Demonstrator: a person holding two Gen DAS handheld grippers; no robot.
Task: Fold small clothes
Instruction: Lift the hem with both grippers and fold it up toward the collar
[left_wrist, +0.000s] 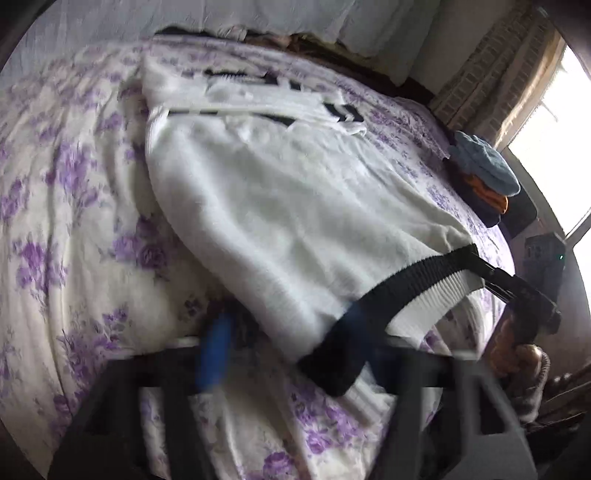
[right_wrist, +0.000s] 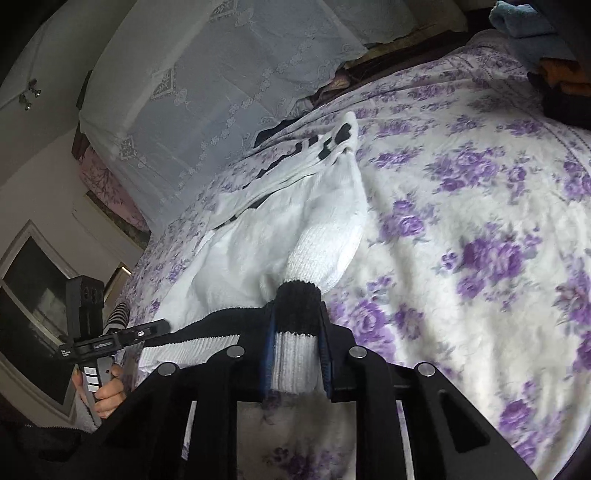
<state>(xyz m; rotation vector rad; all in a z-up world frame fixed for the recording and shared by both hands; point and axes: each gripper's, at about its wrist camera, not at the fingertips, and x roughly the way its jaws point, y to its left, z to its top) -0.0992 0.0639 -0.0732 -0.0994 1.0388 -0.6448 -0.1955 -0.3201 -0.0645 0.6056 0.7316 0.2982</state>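
Right wrist view: the right gripper (right_wrist: 297, 347) has its jaws clamped on the black-and-white ribbed hem of the white sweater (right_wrist: 295, 221). The sweater lies spread on the floral bedspread (right_wrist: 480, 229). The left gripper (left_wrist: 284, 354) sits at the sweater's hem with jaws apart; no fabric is pressed between them. Folded clothes (left_wrist: 487, 173) are stacked beyond the sweater's right edge, at the bed's border.
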